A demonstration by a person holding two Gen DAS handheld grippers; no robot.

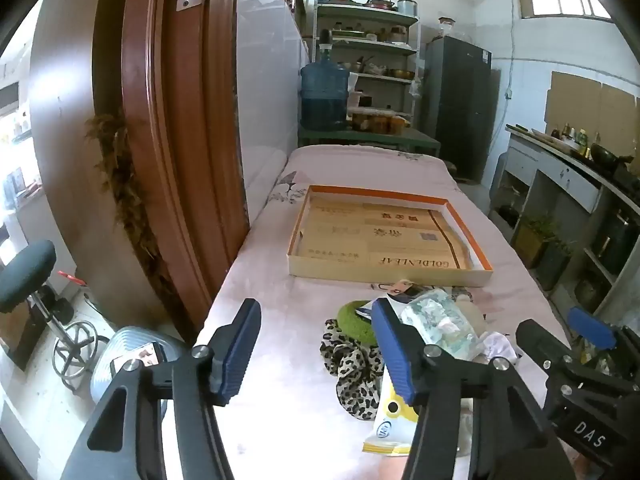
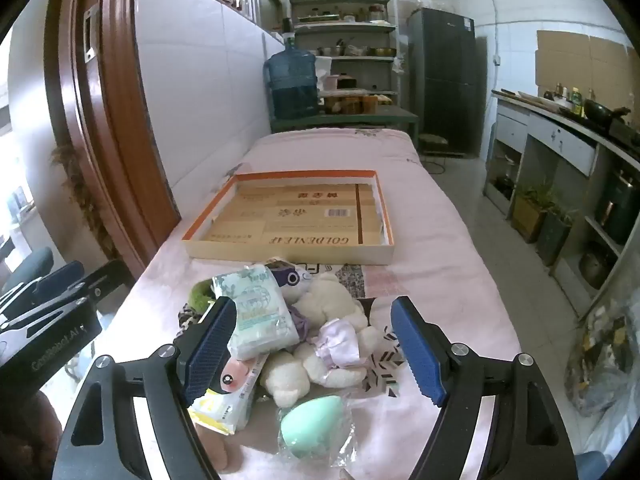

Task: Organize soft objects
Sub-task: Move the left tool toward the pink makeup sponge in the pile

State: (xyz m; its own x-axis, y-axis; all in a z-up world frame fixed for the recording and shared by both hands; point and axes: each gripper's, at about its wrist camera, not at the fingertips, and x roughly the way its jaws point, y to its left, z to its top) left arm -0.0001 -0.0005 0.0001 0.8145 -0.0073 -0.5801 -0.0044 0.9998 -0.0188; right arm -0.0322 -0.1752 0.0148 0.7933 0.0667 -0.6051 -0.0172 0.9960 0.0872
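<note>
1. Soft objects [image 2: 280,328] lay heaped on the pink table [image 2: 440,272], at the near end, with the tray [image 2: 288,216] at 12 o'clock from the heap and holding none of them.
2. The heap held a tissue pack [image 2: 256,312], a white plush [image 2: 332,300], a lilac cloth [image 2: 340,340], a mint sponge in a bag [image 2: 310,424], a yellow packet [image 2: 228,400], and, at 9 o'clock, a leopard scrunchie [image 1: 352,368] and a green ring [image 1: 354,316].
3. The right gripper [image 2: 316,352] hung over the heap with its fingers spread wide, pinching nothing; the plush and cloth lay between them.
4. The left gripper [image 1: 316,352] was also spread and empty, above bare cloth at 9 o'clock of the heap, with the scrunchie near its right finger.
5. Risk: a close here would likely catch the cloth and plush together, because they overlap, and one could drop on the way to the tray.
6. Risk: the sponge's slick bag could slide out of a pinch.
7. Risk: the two grippers stood near each other and could collide over the heap.
</note>
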